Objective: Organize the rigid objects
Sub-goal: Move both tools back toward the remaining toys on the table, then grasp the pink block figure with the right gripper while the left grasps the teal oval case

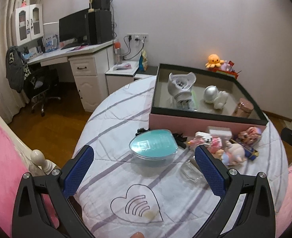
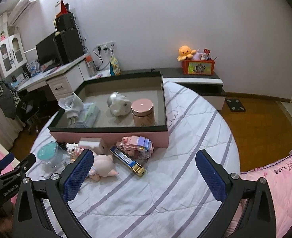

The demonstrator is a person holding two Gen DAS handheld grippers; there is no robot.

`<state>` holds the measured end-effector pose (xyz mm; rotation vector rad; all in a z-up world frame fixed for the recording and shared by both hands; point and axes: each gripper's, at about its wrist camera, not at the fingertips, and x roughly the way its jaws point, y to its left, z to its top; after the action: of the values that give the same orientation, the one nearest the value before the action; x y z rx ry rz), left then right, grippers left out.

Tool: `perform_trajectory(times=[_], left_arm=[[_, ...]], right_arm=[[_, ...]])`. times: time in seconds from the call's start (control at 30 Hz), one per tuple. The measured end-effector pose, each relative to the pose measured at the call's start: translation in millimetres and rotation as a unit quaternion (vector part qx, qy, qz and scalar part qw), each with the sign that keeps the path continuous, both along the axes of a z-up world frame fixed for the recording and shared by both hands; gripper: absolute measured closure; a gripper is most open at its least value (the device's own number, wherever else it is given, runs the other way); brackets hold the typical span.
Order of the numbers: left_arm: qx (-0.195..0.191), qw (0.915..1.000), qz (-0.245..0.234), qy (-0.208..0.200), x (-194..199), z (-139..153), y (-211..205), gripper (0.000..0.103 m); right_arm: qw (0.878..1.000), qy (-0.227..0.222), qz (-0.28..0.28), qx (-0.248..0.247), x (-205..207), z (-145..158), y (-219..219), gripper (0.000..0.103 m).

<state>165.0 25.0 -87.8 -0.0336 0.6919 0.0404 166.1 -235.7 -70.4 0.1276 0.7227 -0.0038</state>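
A shallow pink box [image 2: 110,136] with a dark rim sat on the striped bedspread [image 2: 165,188] of the bed, and inside it lay a white plug-in device [image 2: 71,104], a silver and white figurine [image 2: 118,104] and a rose-coloured round jar [image 2: 143,112] standing upright near the front right corner. Just in front of the box's pink wall, loose things were heaped on the bedspread: a pink block-built toy [image 2: 135,145], a blue and gold bar-shaped case [image 2: 129,161], a pale pink pig figure [image 2: 102,165] lying on its side, a small white box [image 2: 89,142], and farther to the left a clear heart-shaped container with a teal lid [image 1: 154,145]. A clear glass piece [image 1: 190,173] lay near the heart-shaped container, beside one blue pad. The left gripper [image 1: 144,168] hovered above the bedspread with its jaws wide apart and nothing between them, the heart-shaped container just ahead. The right gripper [image 2: 144,170] likewise hung with jaws spread wide and empty, the pig figure by its left pad. Beyond the bed stood a white desk [image 2: 52,79] with a black monitor [image 2: 45,51], and an orange octopus plush [image 2: 185,52] on a low cabinet by the wall.
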Motion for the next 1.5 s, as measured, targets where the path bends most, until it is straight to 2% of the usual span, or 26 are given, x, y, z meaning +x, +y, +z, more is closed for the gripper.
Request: perform_trajectory(times=[0.27,0.57,0.63,0.7,0.73,0.8,0.87,0.93,1.5], left_arm=[[0.015,0.9995,-0.007,0.027,28.5,-24.3,-5.5,0.0],[0.0,0.9976,-0.003,0.07,56.8,-51.2,-2.3,0.0],[-0.003,0.997,-0.006,0.077,62.1,-54.4,-2.1,0.005],[-0.014,0.9958,-0.015,0.089,67.0,-59.0,-2.1,0.024],[-0.017,0.9956,-0.017,0.091,68.5,-60.0,-1.7,0.029],[-0.022,0.9956,-0.021,0.089,69.2,-59.5,-0.7,0.029],[-0.028,0.9955,-0.024,0.088,69.5,-59.8,-0.6,0.029],[-0.032,0.9956,-0.028,0.084,68.2,-58.9,-0.1,0.029],[-0.021,0.9979,-0.047,0.039,40.8,-26.2,-6.2,0.03]], right_arm=[[0.999,0.036,0.003,0.004,29.6,-27.6,4.8,0.0],[0.998,0.063,0.007,0.028,62.4,-51.1,3.4,0.004],[0.997,0.069,0.01,0.038,69.2,-56.4,3.6,0.007],[0.996,0.079,0.012,0.049,76.7,-64.5,3.1,0.018],[0.995,0.083,0.012,0.052,79.7,-66.7,2.9,0.022],[0.994,0.085,0.022,0.064,81.6,-71.6,4.1,0.038],[0.995,0.08,0.029,0.06,81.3,-71.6,7.9,0.039],[0.994,0.079,0.036,0.063,80.5,-71.6,8.0,0.044],[0.996,0.046,0.042,0.059,56.1,-44.7,-2.1,0.044]])
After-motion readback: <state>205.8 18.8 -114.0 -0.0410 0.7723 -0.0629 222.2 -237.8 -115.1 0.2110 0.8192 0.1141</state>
